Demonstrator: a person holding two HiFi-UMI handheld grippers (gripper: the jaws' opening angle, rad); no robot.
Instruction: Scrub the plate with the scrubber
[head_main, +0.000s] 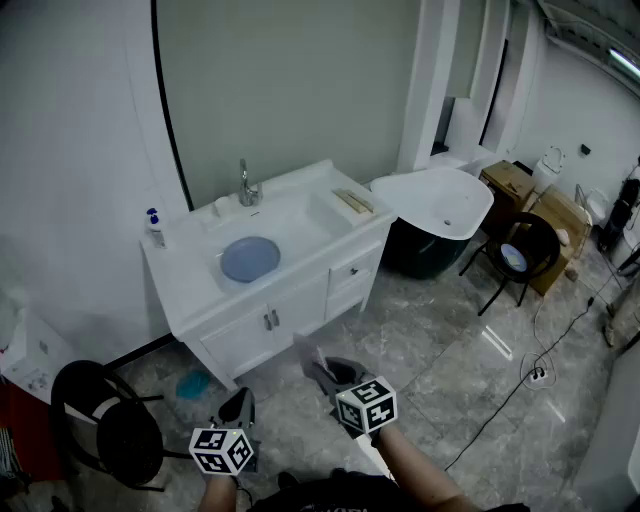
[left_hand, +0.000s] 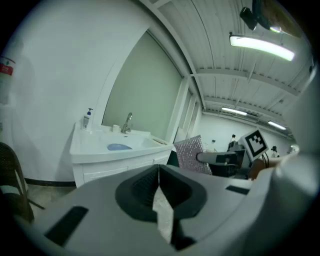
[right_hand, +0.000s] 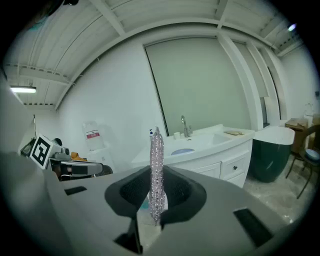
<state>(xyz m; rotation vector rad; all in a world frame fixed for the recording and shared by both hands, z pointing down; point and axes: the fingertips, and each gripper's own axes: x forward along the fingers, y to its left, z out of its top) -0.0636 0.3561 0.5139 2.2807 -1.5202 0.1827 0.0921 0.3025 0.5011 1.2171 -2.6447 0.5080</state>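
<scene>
Approach step, as I judge it: my right hand-held gripper (right_hand: 156, 202) is clamped on the scrubber (right_hand: 156, 165), my left hand-held gripper (left_hand: 159, 187) is pinched closed on nothing, and the blue plate (head_main: 250, 259) lies in the sink (head_main: 305, 215) well ahead, so next I must close in and reach it.

Faucet (head_main: 247, 187) upright at back edge of counter (head_main: 190, 290); small white cup (head_main: 221, 206) just left of it. Pump bottle (head_main: 154, 228) at back left corner. Flat tan item (head_main: 353, 201) near right edge. White tub (head_main: 440, 200) beside counter's right end; black chair (head_main: 520, 250) near tub.
</scene>
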